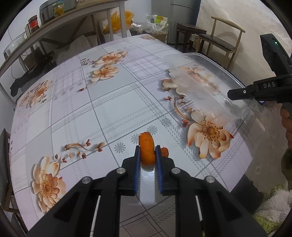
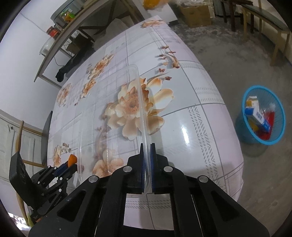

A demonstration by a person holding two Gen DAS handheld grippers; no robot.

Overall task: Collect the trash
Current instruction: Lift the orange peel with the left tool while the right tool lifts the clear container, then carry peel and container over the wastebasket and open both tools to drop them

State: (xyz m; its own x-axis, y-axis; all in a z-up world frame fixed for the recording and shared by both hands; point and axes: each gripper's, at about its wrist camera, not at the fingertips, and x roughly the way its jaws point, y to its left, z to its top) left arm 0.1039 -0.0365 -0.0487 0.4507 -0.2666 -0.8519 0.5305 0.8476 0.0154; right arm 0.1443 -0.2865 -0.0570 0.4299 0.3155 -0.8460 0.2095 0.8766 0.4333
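Note:
My left gripper (image 1: 147, 151) is shut on a piece of orange peel (image 1: 146, 148), low over the flowered table (image 1: 82, 102). A smaller orange scrap (image 1: 164, 152) lies just right of it. My right gripper (image 2: 147, 149) is shut on the rim of a clear plastic container (image 2: 109, 116) and holds it tilted over the table's right side. The container (image 1: 204, 85) and the right gripper (image 1: 237, 93) also show in the left wrist view. The left gripper (image 2: 68, 166) with the peel (image 2: 72, 159) shows at lower left of the right wrist view.
A blue mesh trash basket (image 2: 246, 102) with boxes and wrappers stands on the floor right of the table. Wooden chairs (image 1: 224, 42) stand beyond the far right. A shelf (image 1: 54, 25) with jars runs along the left wall. A cardboard box (image 2: 197, 15) sits on the floor.

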